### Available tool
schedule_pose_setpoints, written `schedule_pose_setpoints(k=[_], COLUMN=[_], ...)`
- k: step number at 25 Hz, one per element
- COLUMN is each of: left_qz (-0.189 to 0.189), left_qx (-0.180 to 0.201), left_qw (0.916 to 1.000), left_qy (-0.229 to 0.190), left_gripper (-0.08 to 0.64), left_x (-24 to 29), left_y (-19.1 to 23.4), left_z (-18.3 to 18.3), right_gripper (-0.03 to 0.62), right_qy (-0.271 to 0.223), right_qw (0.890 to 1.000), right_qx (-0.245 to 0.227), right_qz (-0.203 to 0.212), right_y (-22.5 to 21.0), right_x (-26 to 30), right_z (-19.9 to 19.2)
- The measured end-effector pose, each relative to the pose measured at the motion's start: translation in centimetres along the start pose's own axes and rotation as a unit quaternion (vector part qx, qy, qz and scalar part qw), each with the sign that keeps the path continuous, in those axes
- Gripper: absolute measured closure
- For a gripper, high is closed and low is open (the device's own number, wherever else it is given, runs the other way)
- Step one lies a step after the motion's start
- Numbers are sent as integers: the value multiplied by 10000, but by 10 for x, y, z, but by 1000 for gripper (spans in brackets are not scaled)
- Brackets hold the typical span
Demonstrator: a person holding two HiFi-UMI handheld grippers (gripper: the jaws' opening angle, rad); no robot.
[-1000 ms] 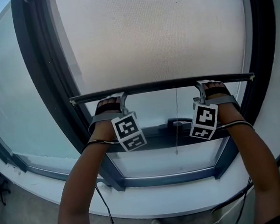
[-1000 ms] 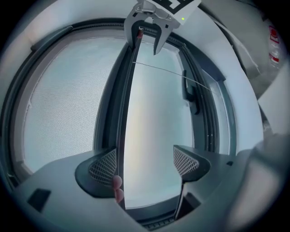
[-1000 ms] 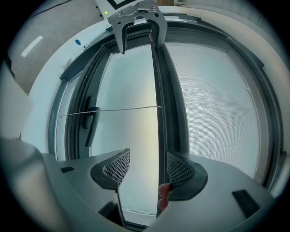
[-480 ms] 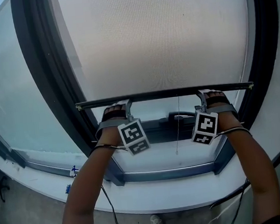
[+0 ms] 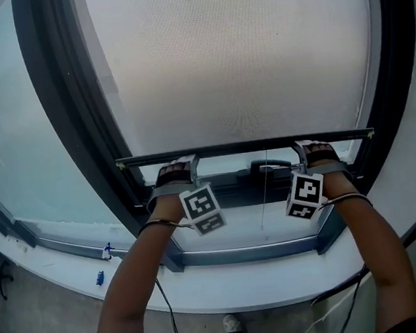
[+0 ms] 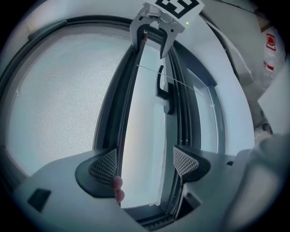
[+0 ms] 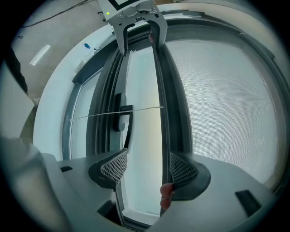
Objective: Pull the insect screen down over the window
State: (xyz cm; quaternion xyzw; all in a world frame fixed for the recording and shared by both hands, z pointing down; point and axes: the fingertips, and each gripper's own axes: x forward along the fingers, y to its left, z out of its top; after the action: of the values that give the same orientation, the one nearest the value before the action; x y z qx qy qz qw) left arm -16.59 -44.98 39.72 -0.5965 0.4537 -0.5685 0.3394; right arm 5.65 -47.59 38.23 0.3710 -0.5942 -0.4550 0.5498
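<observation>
Lower than before, screen bar [image 5: 244, 148] between the wide-apart jaws of my left gripper [image 6: 145, 164] and right gripper [image 7: 147, 167], right's just now wider.

White sill [image 5: 227, 290], grey floor [image 5: 32, 318] (a cable [image 5: 167, 316] trailing), daylight

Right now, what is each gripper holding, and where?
Nothing clamped: left gripper and right gripper are open, the right's jaws just opened wider. The screen bar lies between each pair, against one jaw.

We reach our bare left forearm [image 5: 131, 279] and right forearm [image 5: 373, 249] forward side by side. The grey left gripper [image 6: 145, 164] stands with its jaws wide apart. The grey right gripper [image 7: 147, 168] has just been opening its jaws, with the dark screen bar [image 5: 250, 148] lying unclamped between them.
</observation>
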Motion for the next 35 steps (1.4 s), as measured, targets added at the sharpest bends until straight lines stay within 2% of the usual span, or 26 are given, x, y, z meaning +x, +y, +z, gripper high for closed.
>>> schedule_pose_setpoints(k=[7,12,17,21,25,29,35], left_qz=[-195,-695,-570,-462,-679,-1033,-1179], left_qx=[16,-117,-105,120,123,130,73], left_qw=[9998,9975,9983,9988,9975,9942,9927], left_qy=[25,32,-3,121,162,258,249], left_gripper=[167,167,167,167,167,167,167], left_x=[1,11,18,21,26,34,40], left_y=[-14,-52,-70,-76,-86,-115,-134], left_z=[-1,-5,-8,-11,-13,-18,-18], right_gripper=[324,324,324,324,324,324,324], right_qy=[20,60,40,-14,1,63,97], right_qw=[9999,9984,9984,9986,9978,9952,9939], right_qx=[30,-45,4,67,45,-39,-8], right_qz=[123,556,566,526,668,972,1098], right_y=[12,52,71,78,86,114,135], right_x=[2,10,15,17,20,27,30], right_z=[0,1,0,1,1,2,1])
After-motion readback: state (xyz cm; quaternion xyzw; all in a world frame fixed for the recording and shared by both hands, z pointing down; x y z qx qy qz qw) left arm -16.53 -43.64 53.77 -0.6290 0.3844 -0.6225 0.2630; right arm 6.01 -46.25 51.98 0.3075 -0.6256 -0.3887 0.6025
